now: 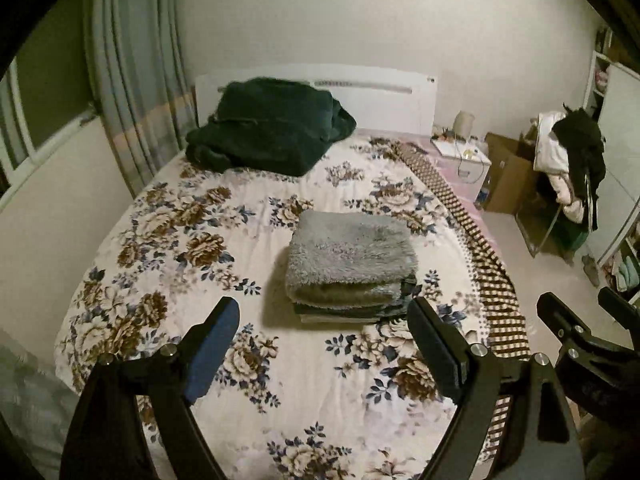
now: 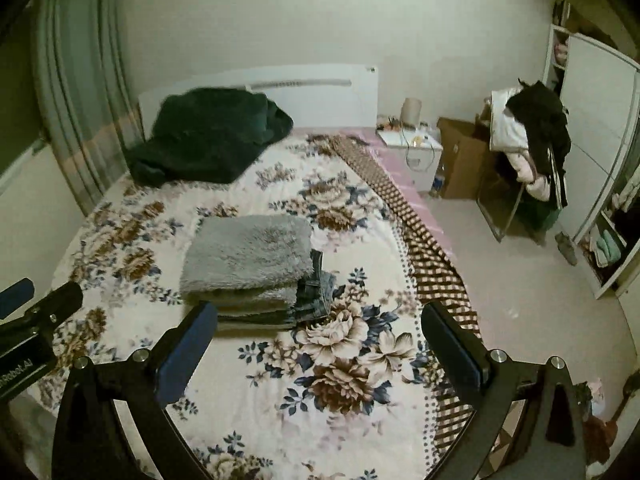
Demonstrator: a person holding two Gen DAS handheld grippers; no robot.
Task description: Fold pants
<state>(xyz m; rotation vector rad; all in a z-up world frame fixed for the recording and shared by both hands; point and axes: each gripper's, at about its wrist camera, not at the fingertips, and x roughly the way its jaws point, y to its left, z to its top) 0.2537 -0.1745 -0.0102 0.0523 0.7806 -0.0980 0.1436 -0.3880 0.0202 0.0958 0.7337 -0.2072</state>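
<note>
A folded stack lies in the middle of the floral bed cover: fluffy grey pants (image 1: 347, 258) (image 2: 248, 258) on top, with folded blue jeans (image 2: 318, 290) under them. My left gripper (image 1: 324, 312) is open and empty, held above the bed in front of the stack. My right gripper (image 2: 320, 316) is open and empty, also held in front of the stack and a little to its right. Neither touches the stack. In the left wrist view the right gripper (image 1: 588, 312) shows at the right edge.
A dark green blanket (image 1: 272, 128) is heaped at the head of the bed by the white headboard (image 1: 380, 92). The bed's right edge (image 1: 492, 280) has a checked border. Beyond it are a nightstand (image 2: 416, 148), cardboard boxes, a clothes-laden chair (image 2: 528, 152) and a wardrobe.
</note>
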